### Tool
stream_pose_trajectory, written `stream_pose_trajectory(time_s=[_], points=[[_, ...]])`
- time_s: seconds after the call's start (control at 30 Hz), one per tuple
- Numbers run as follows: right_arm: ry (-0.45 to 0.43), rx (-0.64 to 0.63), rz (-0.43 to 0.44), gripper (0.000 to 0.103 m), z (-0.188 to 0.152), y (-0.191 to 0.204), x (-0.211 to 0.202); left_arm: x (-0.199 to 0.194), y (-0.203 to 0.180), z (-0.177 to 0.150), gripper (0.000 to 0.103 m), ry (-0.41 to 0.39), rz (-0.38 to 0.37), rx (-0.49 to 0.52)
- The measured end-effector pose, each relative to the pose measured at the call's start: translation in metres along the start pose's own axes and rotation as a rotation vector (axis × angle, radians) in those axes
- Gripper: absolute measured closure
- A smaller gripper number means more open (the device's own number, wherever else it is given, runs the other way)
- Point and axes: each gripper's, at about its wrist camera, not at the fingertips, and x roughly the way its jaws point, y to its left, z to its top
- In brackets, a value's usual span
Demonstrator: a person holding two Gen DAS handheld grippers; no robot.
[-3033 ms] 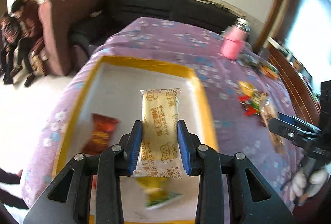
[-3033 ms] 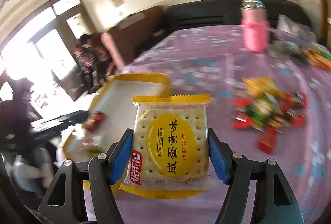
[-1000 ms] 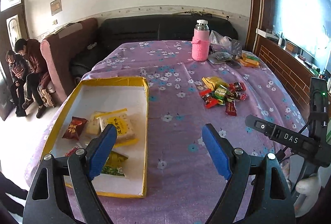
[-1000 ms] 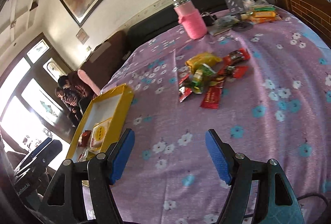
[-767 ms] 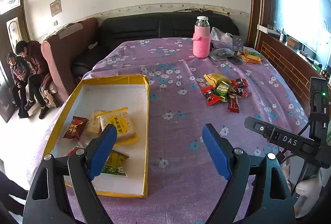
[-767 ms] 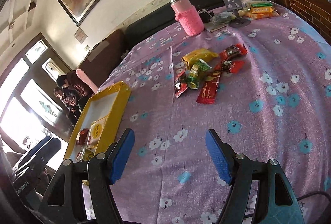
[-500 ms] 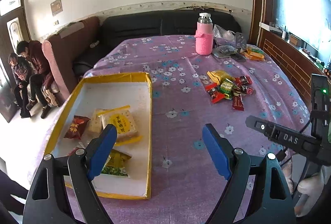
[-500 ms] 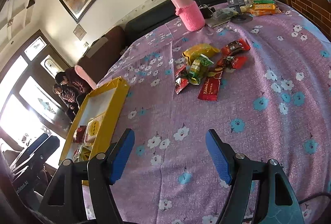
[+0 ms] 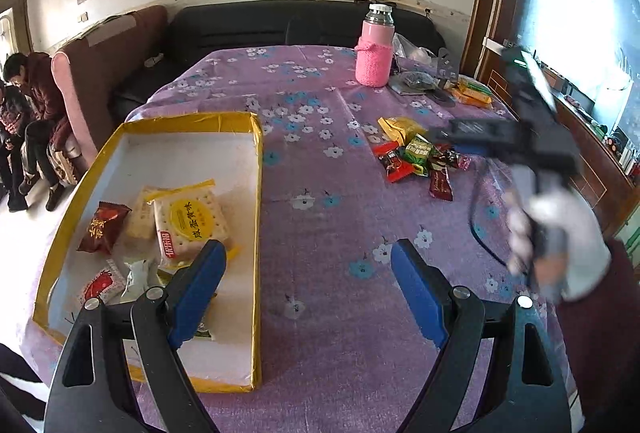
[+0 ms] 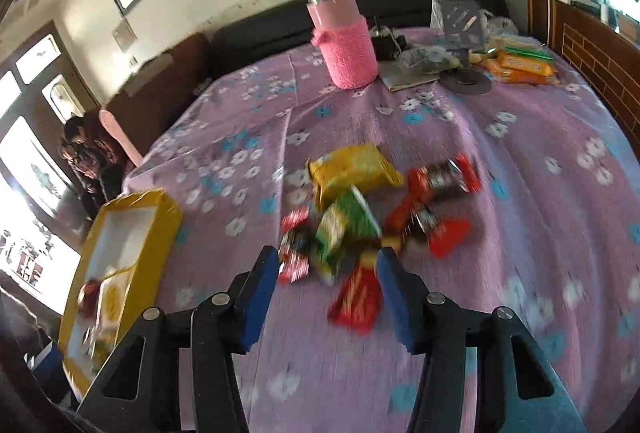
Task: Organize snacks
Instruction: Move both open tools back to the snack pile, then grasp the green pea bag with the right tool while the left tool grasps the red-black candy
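The right gripper (image 10: 327,287) is spread wide and holds nothing, just short of the snack pile (image 10: 360,217) on the bench (image 10: 540,153). The red packet (image 10: 356,299) lies nearest, its long axis roughly along the fingers. The left gripper (image 9: 308,291), equally wide and unloaded, hangs well apart from the pile, beside the yellow tray (image 9: 256,193).

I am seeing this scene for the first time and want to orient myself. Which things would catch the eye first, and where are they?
The yellow-rimmed tray at the table's left edge stands out, holding a biscuit pack with a yellow label among other snacks. Next comes the bright pile of loose snacks on the purple floral tablecloth, directly ahead of the open right gripper. Behind it, a pink bottle stands upright.
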Motion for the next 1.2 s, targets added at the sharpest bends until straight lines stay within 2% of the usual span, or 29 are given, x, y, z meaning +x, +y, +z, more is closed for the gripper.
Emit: stream_pose_trajectory(time_s=[0.13,0.23,0.3,0.37,0.5,0.67,0.73,0.87,0.9,0.93,1.0,1.07,1.2], points=[[0.038,0.02,-0.081,0.05,0.022,-0.001,0.04,0.004,0.006,0.0,0.018,0.006,-0.007,-0.006],[0.098,0.013,-0.115,0.051,0.025,-0.001,0.07,0.008,0.013,0.001,0.018,0.01,-0.015,-0.014],[0.126,0.006,-0.108,0.06,0.02,-0.001,0.081,0.01,0.017,0.002,0.018,0.009,-0.025,-0.028],[0.112,-0.016,-0.107,0.063,0.012,0.004,0.077,0.014,0.02,0.002,0.018,0.014,-0.025,-0.039],[0.143,-0.066,-0.03,0.069,-0.012,0.017,0.058,0.022,0.018,0.002,0.018,0.032,-0.053,-0.048],[0.092,-0.132,-0.056,0.069,-0.035,0.023,0.032,0.029,0.006,0.007,0.018,0.061,-0.099,-0.029],[0.065,-0.148,-0.065,0.069,-0.04,0.021,0.028,0.034,-0.002,0.013,0.018,0.072,-0.136,-0.013],[0.057,-0.118,-0.013,0.07,-0.04,0.008,0.025,0.055,-0.016,0.032,0.019,0.112,-0.234,0.001],[0.059,-0.099,0.007,0.071,-0.038,0.003,0.025,0.063,-0.022,0.037,0.028,0.118,-0.236,0.017],[0.061,-0.084,0.026,0.073,-0.037,-0.002,0.023,0.074,-0.029,0.045,0.049,0.126,-0.224,0.04],[0.06,-0.039,0.072,0.075,-0.034,-0.012,0.02,0.095,-0.038,0.054,0.063,0.169,-0.23,0.053],[0.063,0.002,0.097,0.075,-0.031,-0.022,0.02,0.116,-0.045,0.063,0.063,0.199,-0.236,0.046],[0.062,0.072,0.144,0.075,-0.026,-0.038,0.018,0.152,-0.066,0.074,0.063,0.205,-0.185,0.135]])
